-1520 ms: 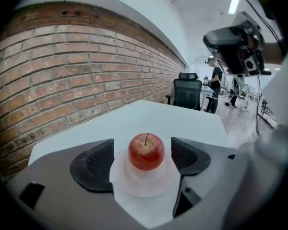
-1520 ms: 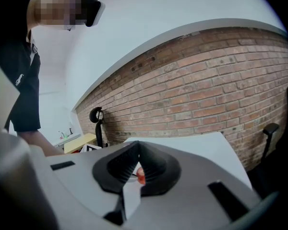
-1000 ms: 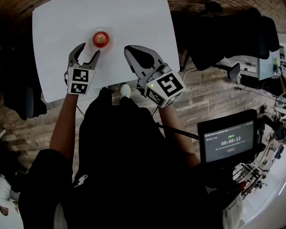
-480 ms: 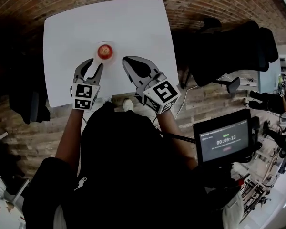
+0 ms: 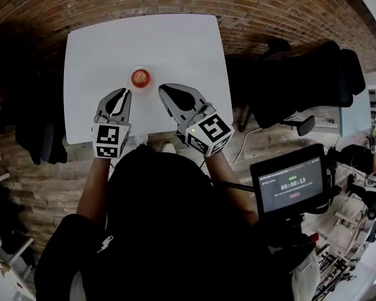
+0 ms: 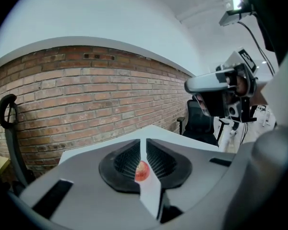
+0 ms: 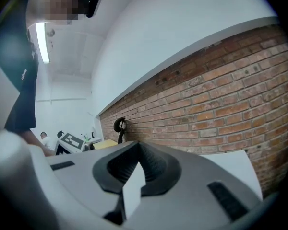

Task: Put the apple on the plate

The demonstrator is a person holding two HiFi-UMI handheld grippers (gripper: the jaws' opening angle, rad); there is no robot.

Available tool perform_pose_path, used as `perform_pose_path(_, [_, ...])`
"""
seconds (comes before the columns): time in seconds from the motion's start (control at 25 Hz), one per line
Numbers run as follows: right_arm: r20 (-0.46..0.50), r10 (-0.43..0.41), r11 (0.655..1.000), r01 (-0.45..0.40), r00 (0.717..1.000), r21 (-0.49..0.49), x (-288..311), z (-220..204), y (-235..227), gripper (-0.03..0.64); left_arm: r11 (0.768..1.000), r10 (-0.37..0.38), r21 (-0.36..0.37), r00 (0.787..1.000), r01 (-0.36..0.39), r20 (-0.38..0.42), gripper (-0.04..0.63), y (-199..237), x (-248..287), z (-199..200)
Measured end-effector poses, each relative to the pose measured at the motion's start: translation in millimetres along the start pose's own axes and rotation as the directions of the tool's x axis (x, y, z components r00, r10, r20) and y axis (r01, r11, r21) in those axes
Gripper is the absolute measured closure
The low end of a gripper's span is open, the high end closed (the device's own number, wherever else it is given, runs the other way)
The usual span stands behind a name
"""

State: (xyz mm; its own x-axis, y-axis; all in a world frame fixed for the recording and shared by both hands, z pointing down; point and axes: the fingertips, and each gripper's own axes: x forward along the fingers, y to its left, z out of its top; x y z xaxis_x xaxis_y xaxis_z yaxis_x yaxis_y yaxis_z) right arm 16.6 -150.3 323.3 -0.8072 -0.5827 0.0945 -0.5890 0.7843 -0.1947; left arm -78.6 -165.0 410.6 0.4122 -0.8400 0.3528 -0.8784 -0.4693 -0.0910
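apple [image 5: 141, 78]: on the small pale plate [image 5: 151, 81], mid desk [image 5: 194, 42], clear of both tongs; same spot on the plate as 1 s ago.
apple, L view: seen [image 6: 142, 171] far ahead through the slit between the jaws, not touched.
L tongs [image 5: 121, 93]: drawn in to a thin slit, nothing gripped; tips near the plate's near-left side, apart from it.
L tongs, change: 1 s ago the jaws stood wide right beside the plate; they've just been closing w/ nothing between them, and the tool has backed off toward the person.
L tongs, own view [image 6: 143, 143]: ribbed pads almost meeting, white desk [image 6: 156, 130] and brick wall [image 6: 86, 90] beyond.
R tongs [image 5: 166, 91]: clenched, empty, near the plate's right side, apart from it.
R tongs, change: jaws as before; also pulled back a bit toward the near desk edge.
R tongs, own view [image 7: 137, 147]: pads together, desk corner [image 7: 230, 162] and brick wall [image 7: 221, 95] ahead; L tongs' marker cube [image 7: 69, 142] at left.
desk, change: looks smaller and more centred in the head view than 1 s ago.
screen [image 5: 294, 184]: lower right; timer shows :13, was :12.
office chair [image 5: 313, 74]: dark, right of desk, well apart.
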Motion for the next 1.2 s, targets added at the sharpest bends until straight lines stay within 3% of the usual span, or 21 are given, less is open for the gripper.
perform_pose_path(0.16, [0.007, 0.009, 1.000, -0.009, 1.000, -0.007, -1.7, 1.1, 1.1, 0.614, 0.999, 0.019, -0.032, 0.999, -0.018, 0.033, 0.575, 3.0, -10.1, 10.6])
perform_pose_path(0.48, [0.014, 0.006, 1.000, -0.005, 1.000, -0.014, -7.1, 2.3, 0.4, 0.614, 1.000, 0.021, -0.020, 0.996, -0.019, 0.086, 0.588, 2.5, -25.0, 29.9])
perform_pose_path(1.2, [-0.032, -0.031, 0.999, 0.031, 0.999, -0.010, -21.0, -9.4, -3.1, 0.614, 0.999, 0.044, -0.027, 0.997, -0.042, 0.067, 0.588, 4.9, -42.8, 22.4])
